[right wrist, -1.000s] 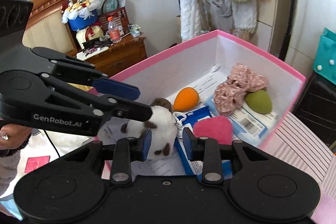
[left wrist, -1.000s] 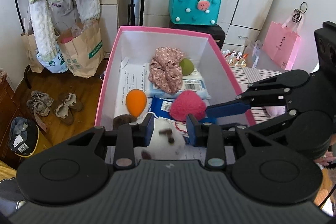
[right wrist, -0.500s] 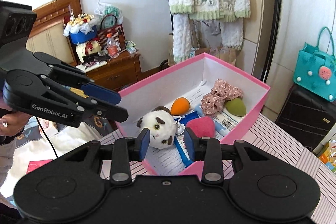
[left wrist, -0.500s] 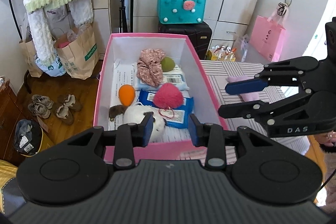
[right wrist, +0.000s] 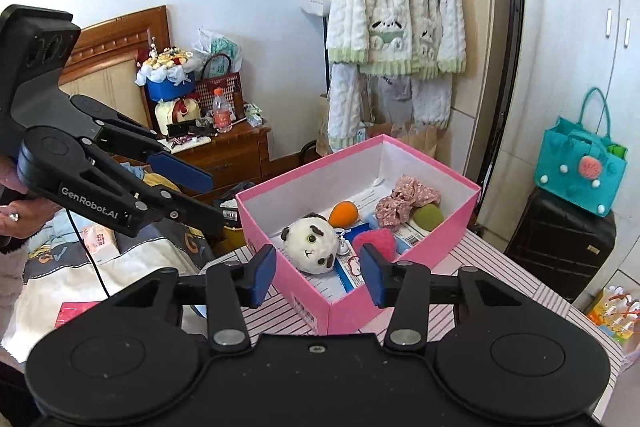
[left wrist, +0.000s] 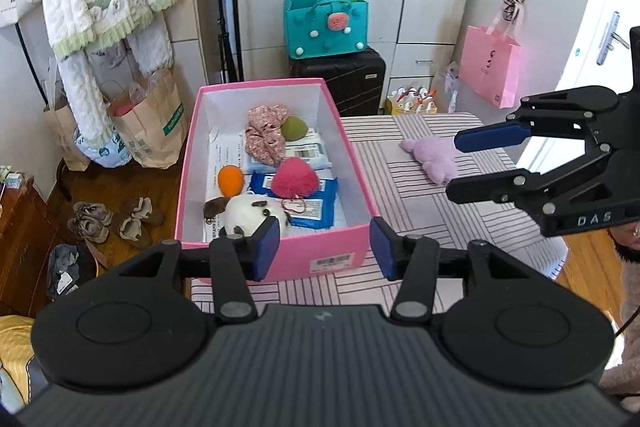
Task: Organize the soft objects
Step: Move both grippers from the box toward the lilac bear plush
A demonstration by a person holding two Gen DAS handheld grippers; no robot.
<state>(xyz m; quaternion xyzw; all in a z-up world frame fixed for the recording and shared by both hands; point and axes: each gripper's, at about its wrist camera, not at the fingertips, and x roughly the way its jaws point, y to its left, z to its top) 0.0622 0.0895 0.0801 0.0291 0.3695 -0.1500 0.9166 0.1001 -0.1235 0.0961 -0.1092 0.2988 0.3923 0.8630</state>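
Observation:
A pink box [left wrist: 276,263] [right wrist: 348,311] stands on the striped table [left wrist: 440,227]. Inside lie a white plush with brown spots [left wrist: 250,213] [right wrist: 312,243], a pink pompom [left wrist: 295,179] [right wrist: 374,239], an orange sponge [left wrist: 231,179], a green sponge [left wrist: 294,128] and a floral scrunchie [left wrist: 266,135]. A lilac plush [left wrist: 430,157] lies on the table to the right of the box. My left gripper [left wrist: 324,247] [right wrist: 200,195] hangs above the box's near wall, its jaws opening with nothing between them. My right gripper [right wrist: 317,273] [left wrist: 460,167] is also opening and holds nothing.
Blue wipe packs [left wrist: 316,205] line the box floor. A teal bag [left wrist: 326,25] sits on a black suitcase [left wrist: 340,83]. A pink gift bag [left wrist: 490,67], paper bags [left wrist: 150,123], shoes [left wrist: 116,219], hanging robes [right wrist: 396,11] and a wooden cabinet [right wrist: 228,151] surround the table.
Both grippers have drawn back and up out of the box, and their jaws have widened. The white plush stays lying in the box's near end.

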